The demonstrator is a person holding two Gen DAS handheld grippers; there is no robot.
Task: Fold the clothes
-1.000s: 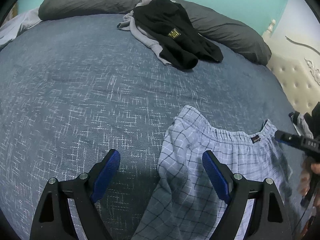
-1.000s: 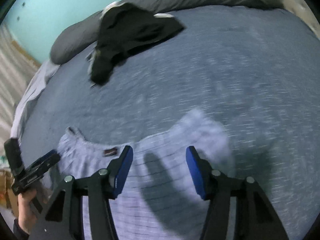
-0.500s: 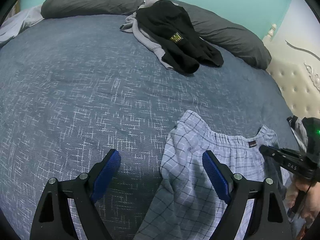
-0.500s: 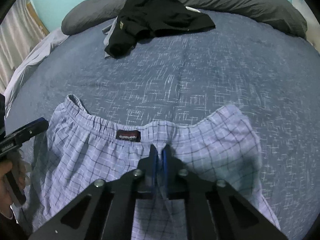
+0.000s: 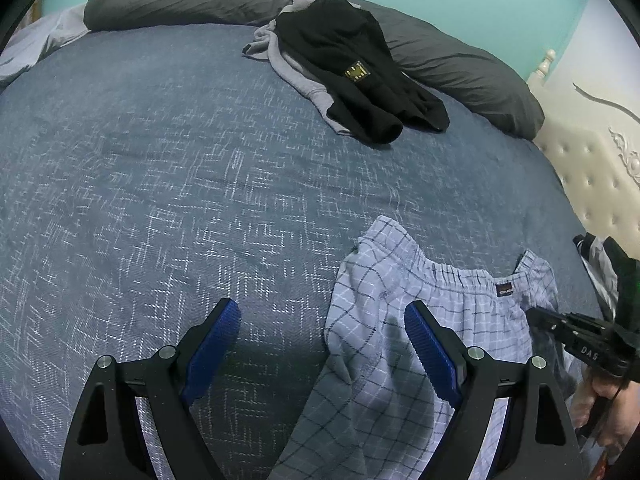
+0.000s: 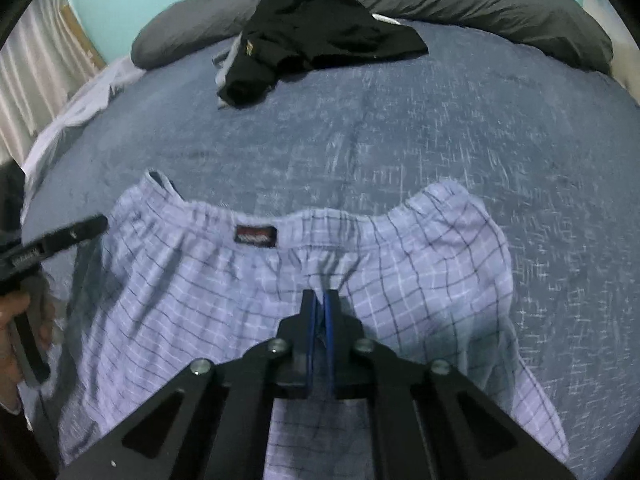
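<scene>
Right wrist view: my right gripper (image 6: 320,312) has its blue pads pressed together, pinching a fold of the checked pyjama trousers (image 6: 200,292) just below the elastic waistband (image 6: 320,220), a little to the right of the dark sewn label (image 6: 255,236). The fabric puckers up toward the pads. The trousers lie flat on the blue bedspread (image 6: 460,132), waistband toward the pillows, legs running back under my tool. At the left edge I can see my left gripper (image 6: 56,240) over the waistband's corner, my hand (image 6: 16,340) on its grip.

In the left wrist view, my left gripper (image 5: 320,340) is spread wide and holds nothing; its left pad hangs over bare bedspread (image 5: 160,184), its right pad over the trouser cloth (image 5: 380,380), whose edge runs between the two. Whether the pads touch the cloth I cannot tell.

Well apart, at the far side of the bed, a black garment (image 5: 352,64) lies heaped on a grey one (image 5: 296,68), against the dark grey pillows (image 5: 180,0). A tufted cream headboard (image 5: 592,168) stands at the right.
</scene>
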